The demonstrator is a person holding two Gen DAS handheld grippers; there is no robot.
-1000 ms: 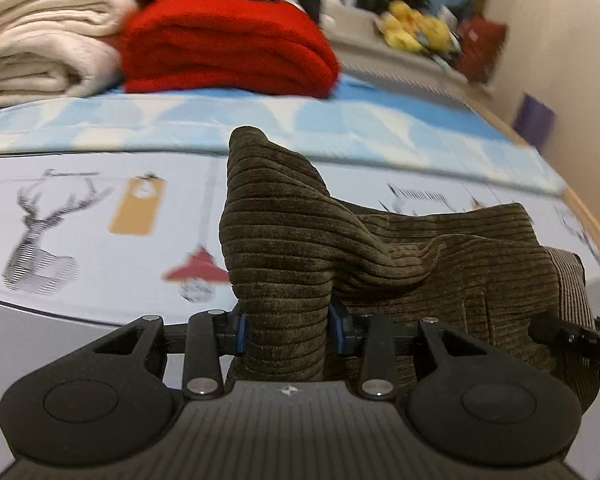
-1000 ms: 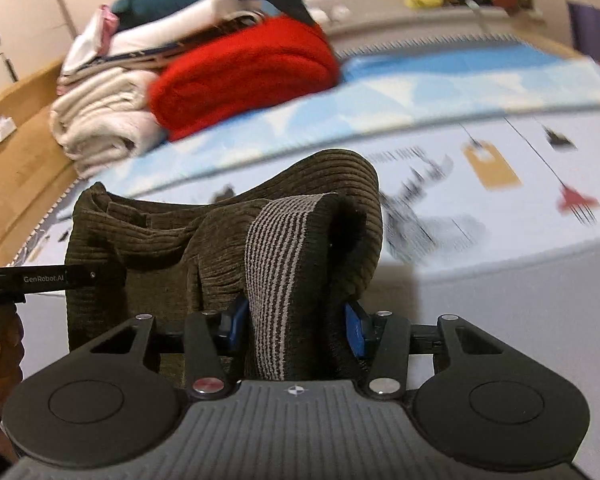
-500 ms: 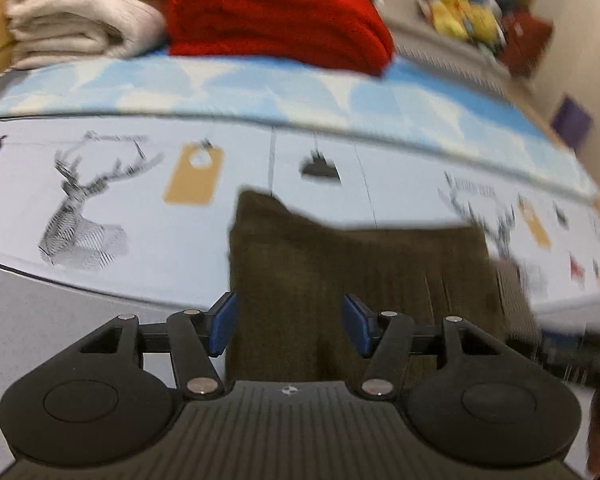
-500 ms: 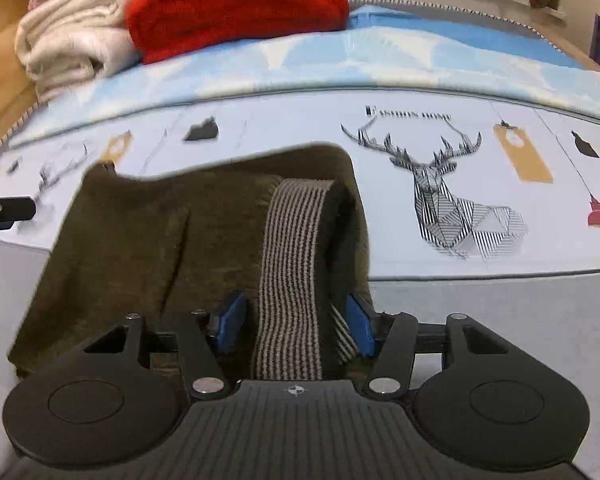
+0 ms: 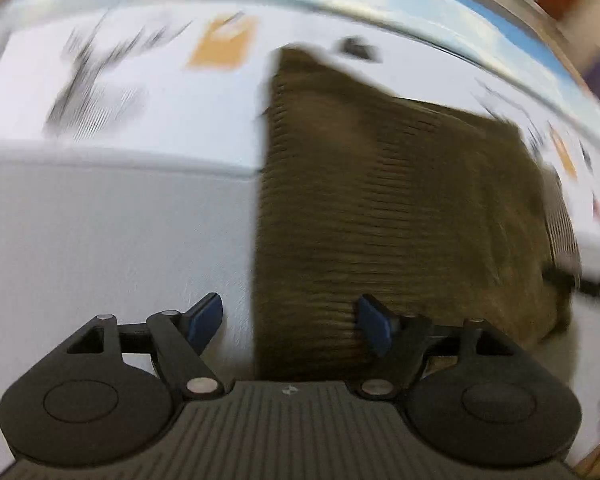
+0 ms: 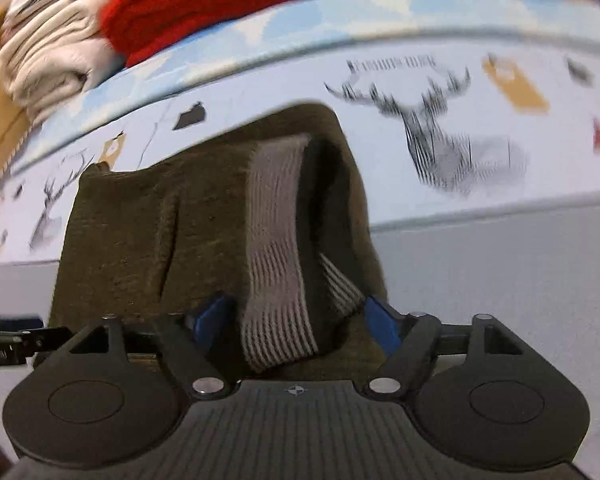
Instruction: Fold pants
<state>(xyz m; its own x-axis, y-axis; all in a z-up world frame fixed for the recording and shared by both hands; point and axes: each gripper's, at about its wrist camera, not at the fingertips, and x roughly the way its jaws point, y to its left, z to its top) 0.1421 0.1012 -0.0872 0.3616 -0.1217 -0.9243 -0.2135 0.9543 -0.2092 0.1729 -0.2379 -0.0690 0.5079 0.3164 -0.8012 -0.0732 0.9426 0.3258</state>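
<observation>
Left wrist view: blue pads of the left gripper [image 5: 290, 325] and right gripper [image 6: 296, 322] have just been opening, releasing the folded dark olive corduroy pants [image 6: 204, 216], now flat on the deer-print white bedsheet [image 6: 480, 184]; this fold looks finished.

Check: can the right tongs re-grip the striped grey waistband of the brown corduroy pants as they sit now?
Probably yes. The right tongs stand open, having just been opening, with the striped grey waistband of the brown corduroy pants lying loose between the pads. Nothing blocks it; closing should catch it.
</observation>
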